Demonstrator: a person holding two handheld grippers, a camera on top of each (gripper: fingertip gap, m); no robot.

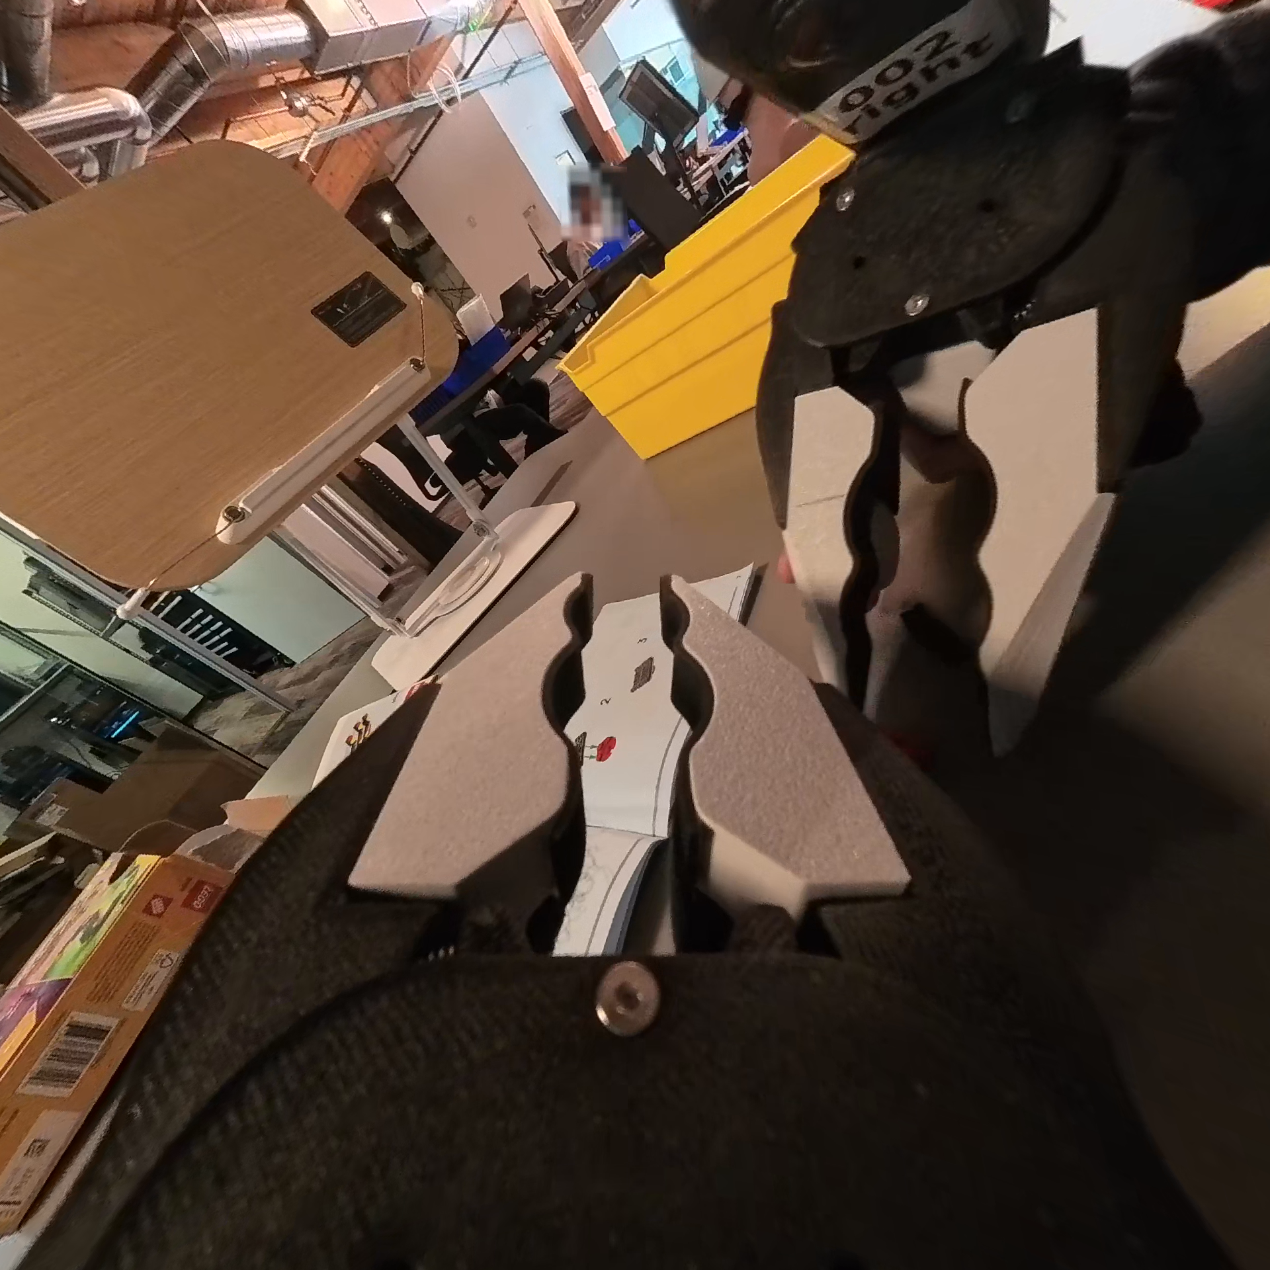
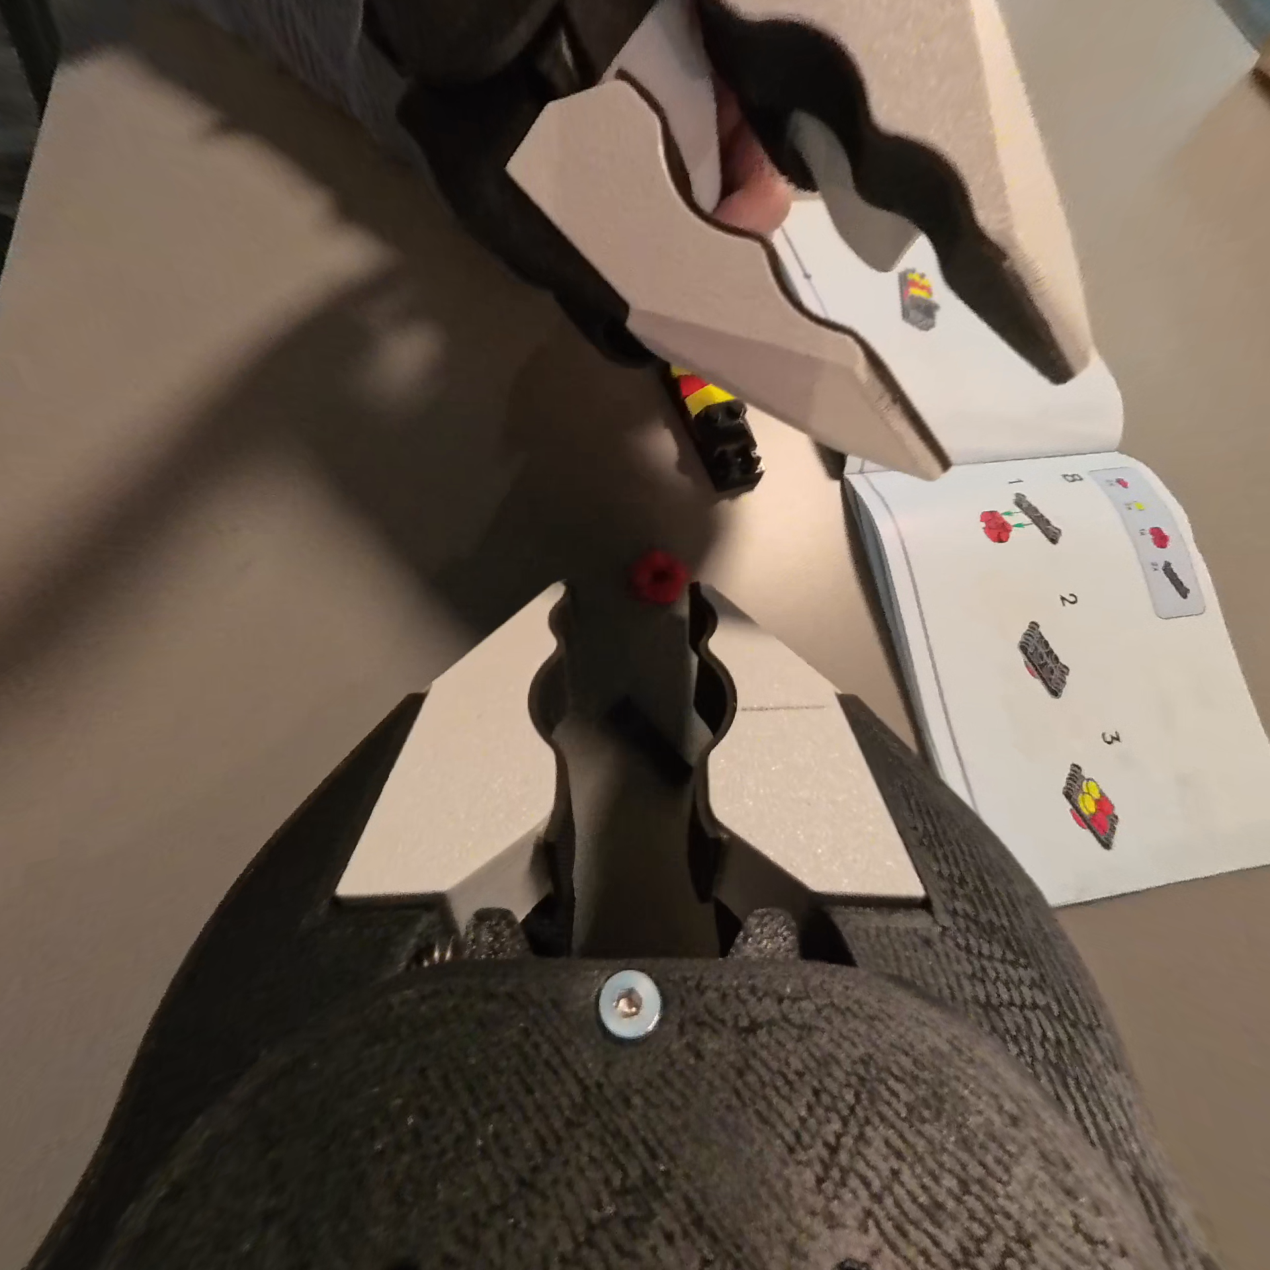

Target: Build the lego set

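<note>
My right gripper (image 2: 629, 591) is shut on a small black lego piece (image 2: 649, 739) that sits slanted between its jaws, low over the tan table. A red round stud (image 2: 660, 576) lies on the table just past its tips. A black, yellow and red lego assembly (image 2: 718, 433) lies farther on. My left gripper (image 1: 625, 598) is open and empty, hovering over the open instruction booklet (image 1: 618, 694). In the right wrist view it (image 2: 996, 412) hangs above the booklet (image 2: 996, 653). In the left wrist view the right gripper (image 1: 914, 708) points down with the black piece (image 1: 934, 632) in it.
Stacked yellow bins (image 1: 687, 330) stand at the table's far side. A wooden board on a white stand (image 1: 172, 343) rises at the left, its base (image 1: 508, 543) on the table. An opened lego box (image 1: 89, 996) lies at the near left.
</note>
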